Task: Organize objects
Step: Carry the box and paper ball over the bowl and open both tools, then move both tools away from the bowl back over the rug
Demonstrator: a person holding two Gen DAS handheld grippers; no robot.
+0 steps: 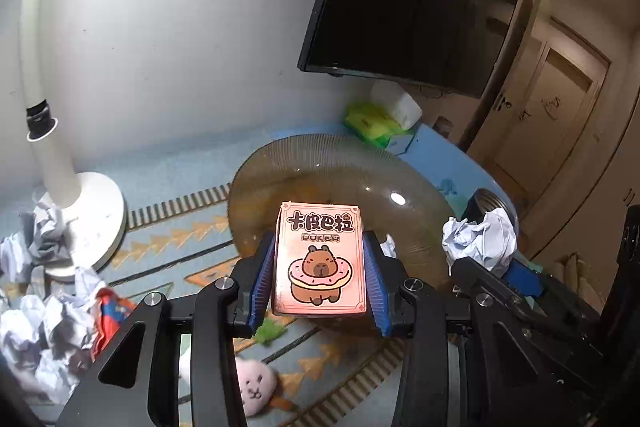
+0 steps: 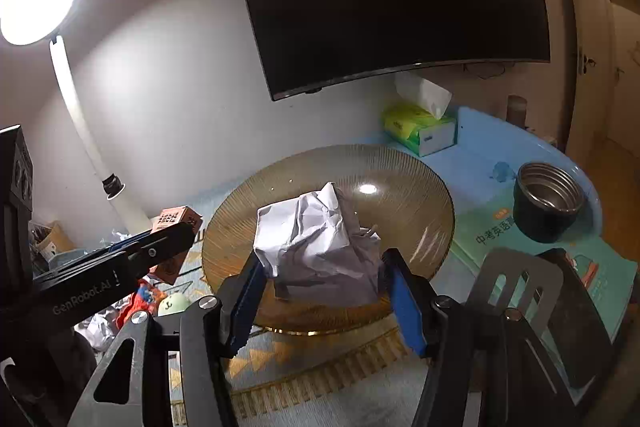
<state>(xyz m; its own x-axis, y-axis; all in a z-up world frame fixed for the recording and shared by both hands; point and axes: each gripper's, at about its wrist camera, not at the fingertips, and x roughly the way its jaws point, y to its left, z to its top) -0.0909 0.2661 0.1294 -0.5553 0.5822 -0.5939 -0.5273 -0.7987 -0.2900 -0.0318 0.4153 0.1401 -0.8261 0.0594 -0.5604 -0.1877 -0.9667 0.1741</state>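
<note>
Pink card box: one, printed with a capybara in a doughnut, clamped by its long sides in the left tongs (image 1: 319, 263), held in the air over the near rim of the plate (image 1: 280, 163).
White paper ball: one in the right tongs (image 2: 320, 267), squeezed between the blue pads (image 2: 250, 291); it hangs over the plate's near half, not resting on it.
Plate: one, amber ribbed glass, on the patterned cloth of the surface (image 1: 168, 163); it looks bare apart from a possible scrap near the middle, so I judge nothing has been sorted into it yet.
Done so far: two things are picked up and carried toward the plate; neither is set down.
Left to do: release both, then deal with the clutter at the left edge.
Loose paper balls (image 1: 44, 311): at least four crumpled wads heaped beside the lamp base (image 1: 94, 223); the exact number is hard to tell, as they overlap.
Red-blue wrapper (image 1: 108, 311): one, among the wads.
Plush toy (image 1: 254, 385): one, pink, below the left tongs.
Green bits (image 1: 272, 331): one small piece under the card box; what it is I cannot tell.
Cup (image 2: 548, 201): one, dark with a steel lining, standing on a teal book (image 2: 520, 243).
Tissue box (image 2: 420, 129): one, green, at the back by the wall.
</note>
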